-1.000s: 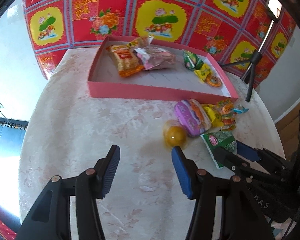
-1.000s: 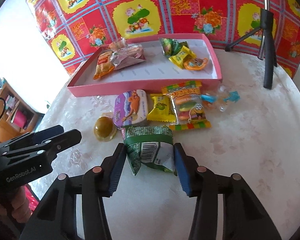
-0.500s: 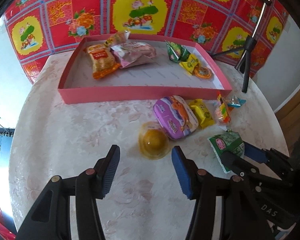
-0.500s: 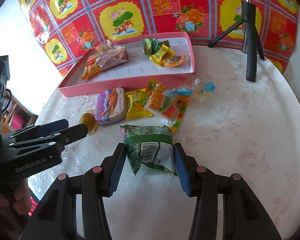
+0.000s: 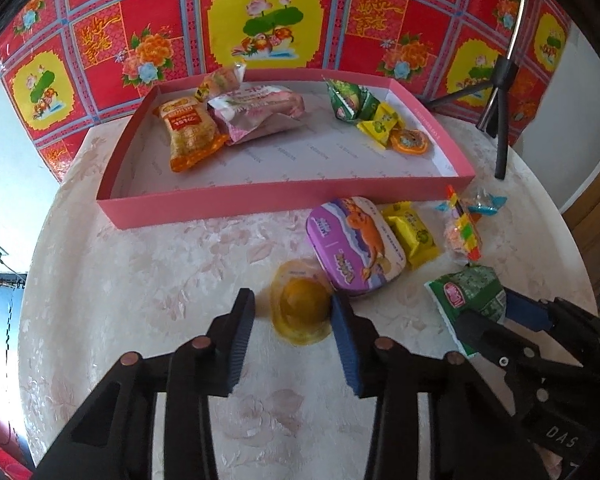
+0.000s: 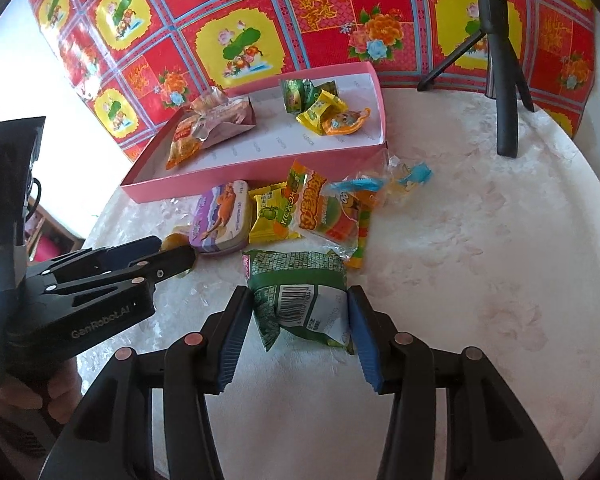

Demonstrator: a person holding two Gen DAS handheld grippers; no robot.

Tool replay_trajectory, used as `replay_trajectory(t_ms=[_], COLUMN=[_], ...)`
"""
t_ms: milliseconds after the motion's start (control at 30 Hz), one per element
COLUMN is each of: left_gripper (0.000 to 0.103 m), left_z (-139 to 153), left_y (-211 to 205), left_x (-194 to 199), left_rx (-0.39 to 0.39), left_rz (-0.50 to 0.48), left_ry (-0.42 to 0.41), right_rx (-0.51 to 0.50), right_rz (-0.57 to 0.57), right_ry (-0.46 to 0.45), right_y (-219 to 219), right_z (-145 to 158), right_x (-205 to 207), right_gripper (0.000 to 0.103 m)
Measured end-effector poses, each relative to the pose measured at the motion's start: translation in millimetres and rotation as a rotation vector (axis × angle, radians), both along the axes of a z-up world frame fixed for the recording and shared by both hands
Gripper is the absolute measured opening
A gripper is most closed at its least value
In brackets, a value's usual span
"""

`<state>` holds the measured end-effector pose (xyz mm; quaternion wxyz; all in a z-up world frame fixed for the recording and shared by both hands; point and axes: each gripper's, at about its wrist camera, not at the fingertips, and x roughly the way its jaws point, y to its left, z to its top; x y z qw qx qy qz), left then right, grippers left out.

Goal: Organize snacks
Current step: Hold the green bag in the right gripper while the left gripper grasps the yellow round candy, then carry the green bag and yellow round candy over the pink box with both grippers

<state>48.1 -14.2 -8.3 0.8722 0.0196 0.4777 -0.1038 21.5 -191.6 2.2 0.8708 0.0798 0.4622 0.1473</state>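
a glossy plastic wrap is seen on the green packet (image 6: 300, 292); the pink tray (image 5: 284, 196) looks like matt card, the table (image 5: 140, 280) a sheeny patterned cover.

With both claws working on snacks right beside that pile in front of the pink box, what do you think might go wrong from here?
1. The left claw is closing around the round jelly cup; its right finger sits almost against the purple tin, which may get nudged or pinched.
2. The domed cup might squirt out from the pads.
3. The right claw grips the soft green packet, which may sag or slip when lifted toward the pink box.
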Motion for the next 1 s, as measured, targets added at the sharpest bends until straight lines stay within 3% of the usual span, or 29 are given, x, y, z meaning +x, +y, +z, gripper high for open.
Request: replay_trajectory(t_ms=[67,467,1000], left_gripper=[0.033,0.032,0.032], left_z=[-0.4,9.9,38.0], left_y=[-0.9,4.5,30.4], left_x=[-0.7,-13.8,-18.9], left_rx=[-0.007,-0.018,-0.076], left_rz=[-0.009,-0.019,0.037], left_ry=[-0.001,-0.038,-0.090], right_rx=[-0.003,-0.008,-0.022], right_rz=[0.003,0.040,0.066], right_ry=[-0.002,-0.015,-0.076], right_y=[0.8,10.6,22.0], right_z=[0.0,4.0,31.6], right_x=[0.4,-5.8,-12.7], right_gripper=[0.050,0.049,0.049])
